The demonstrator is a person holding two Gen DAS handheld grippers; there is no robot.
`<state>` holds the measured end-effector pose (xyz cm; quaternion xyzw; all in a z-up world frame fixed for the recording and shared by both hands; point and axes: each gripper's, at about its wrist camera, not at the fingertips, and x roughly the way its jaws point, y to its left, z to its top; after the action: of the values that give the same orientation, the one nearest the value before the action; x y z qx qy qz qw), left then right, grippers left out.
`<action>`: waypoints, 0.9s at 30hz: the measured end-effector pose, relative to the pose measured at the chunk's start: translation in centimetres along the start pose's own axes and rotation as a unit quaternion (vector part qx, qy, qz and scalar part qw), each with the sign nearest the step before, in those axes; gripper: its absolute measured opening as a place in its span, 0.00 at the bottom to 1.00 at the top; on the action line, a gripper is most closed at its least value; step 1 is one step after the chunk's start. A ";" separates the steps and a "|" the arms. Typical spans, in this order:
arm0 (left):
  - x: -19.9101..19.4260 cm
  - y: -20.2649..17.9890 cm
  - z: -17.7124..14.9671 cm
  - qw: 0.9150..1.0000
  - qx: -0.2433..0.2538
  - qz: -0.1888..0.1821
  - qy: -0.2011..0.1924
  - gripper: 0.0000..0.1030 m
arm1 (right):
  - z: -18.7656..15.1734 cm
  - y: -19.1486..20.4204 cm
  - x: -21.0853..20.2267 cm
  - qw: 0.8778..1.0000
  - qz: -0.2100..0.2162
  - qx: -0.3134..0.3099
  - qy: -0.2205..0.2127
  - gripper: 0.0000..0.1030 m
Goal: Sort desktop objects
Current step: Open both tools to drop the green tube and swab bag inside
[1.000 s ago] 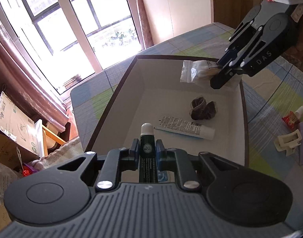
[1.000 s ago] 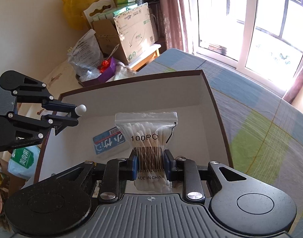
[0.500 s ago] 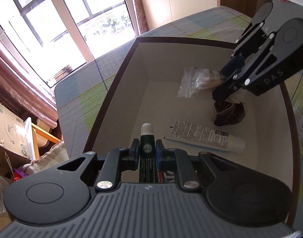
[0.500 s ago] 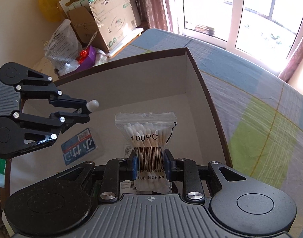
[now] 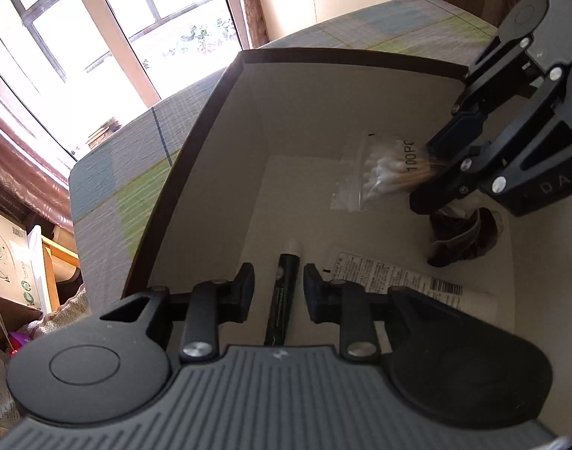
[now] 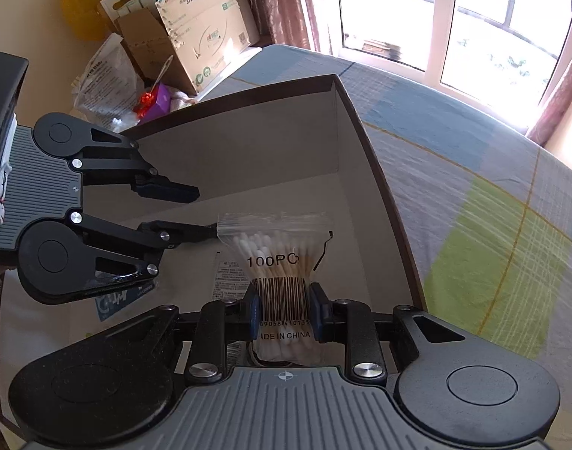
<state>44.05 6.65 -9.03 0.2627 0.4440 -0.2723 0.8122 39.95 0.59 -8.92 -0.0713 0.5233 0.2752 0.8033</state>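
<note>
A brown-rimmed box (image 5: 196,120) (image 6: 379,172) with a pale inside fills both views. My left gripper (image 5: 278,285) (image 6: 203,212) stands open inside the box. A dark green tube with a white cap (image 5: 282,292) hangs loose in the gap between its fingers, touching neither. My right gripper (image 6: 284,309) (image 5: 428,172) is shut on a clear bag of cotton swabs (image 6: 276,258) (image 5: 379,176), held low inside the box. On the box floor lie a white printed tube (image 5: 398,281) and a dark crumpled item (image 5: 462,236).
The box rests on a checked blue and green tablecloth (image 6: 492,247) (image 5: 110,195). Cardboard cartons (image 6: 203,30) and bags are stacked beyond the table's edge, near a window (image 6: 473,18). A blue printed card (image 6: 113,300) lies on the box floor.
My left gripper has opened and let go of the green tube, which has dropped lower between the fingers. Both grippers have sunk deeper into the box.
</note>
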 end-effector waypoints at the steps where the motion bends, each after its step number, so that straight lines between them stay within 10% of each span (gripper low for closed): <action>1: -0.1 0.0 -0.2 1.000 0.001 0.001 0.002 0.23 | 0.0 0.1 0.1 1.000 0.000 -0.003 0.001 0.28; 15: -1.4 1.2 -2.6 0.999 -0.026 0.012 0.041 0.24 | -0.2 1.8 2.1 0.997 -0.029 -0.070 0.005 0.28; 19: -1.6 1.7 -3.2 0.998 -0.040 0.013 0.053 0.29 | -0.9 2.7 2.4 0.994 -0.040 -0.099 0.001 0.68; 27: -2.5 1.7 -4.2 0.995 -0.066 0.026 0.071 0.45 | -2.1 3.2 2.5 0.993 -0.048 -0.104 0.019 0.70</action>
<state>41.64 11.20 -8.50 0.2391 0.5104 -0.2017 0.8010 37.39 3.40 -11.52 -0.1846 0.5026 0.2879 0.7940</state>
